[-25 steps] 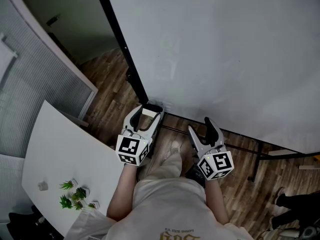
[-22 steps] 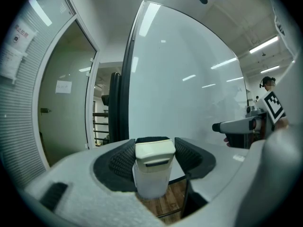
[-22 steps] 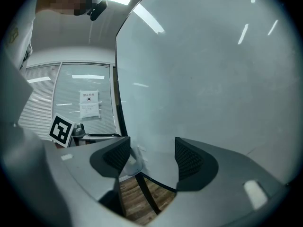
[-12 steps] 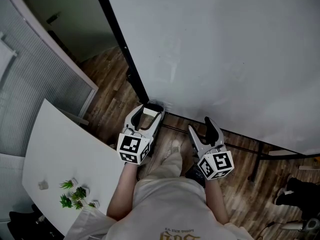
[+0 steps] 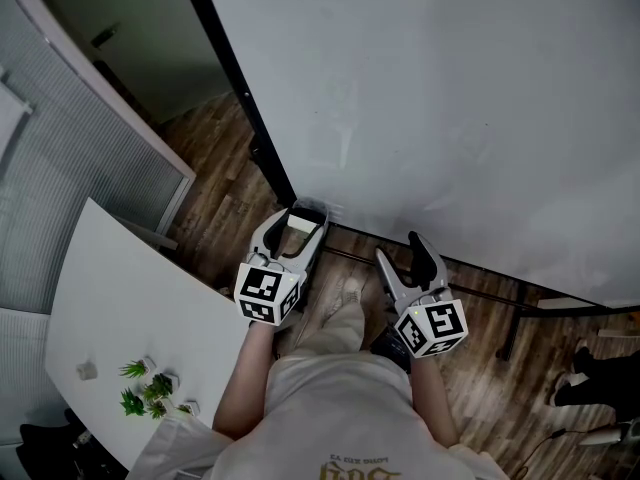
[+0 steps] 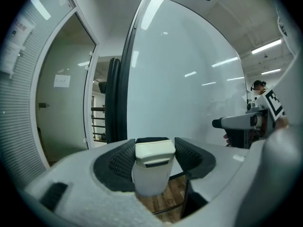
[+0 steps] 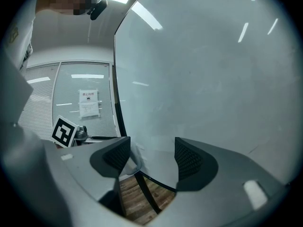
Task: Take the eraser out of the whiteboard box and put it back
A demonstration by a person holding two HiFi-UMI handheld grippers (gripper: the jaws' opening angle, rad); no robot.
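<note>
Head view, lower centre: the left tool (image 5: 303,218) is held out toward the bottom left corner of the large white whiteboard (image 5: 450,98). It is clamped on a cream-white plastic block eraser (image 5: 297,225).

Left gripper view: the eraser (image 6: 152,167) is seen at centre frame, upright between the two ribbed black pads (image 6: 124,159) of the left tool (image 6: 154,150). Both of its sides are pressed by the pads. A dark felt strip is noted along the eraser's far top edge. Behind it the whiteboard (image 6: 180,79) fills the middle of the frame, with its black upright frame post (image 6: 113,98) to the left.

The eraser is carried in the air, close to the board's lower left corner and above the brown wood-plank floor (image 5: 215,183). Whether it touches the board cannot be told.

The right tool (image 5: 400,253) is held just right of the left one, well apart from the eraser. In the right gripper view the jaws of the right tool (image 7: 152,156) are parted with nothing gripped; only the whiteboard (image 7: 203,70) and floor are seen between them.

A white desk (image 5: 110,288) is noted at lower left in the head view, with small green plants (image 5: 150,388) on it.
</note>
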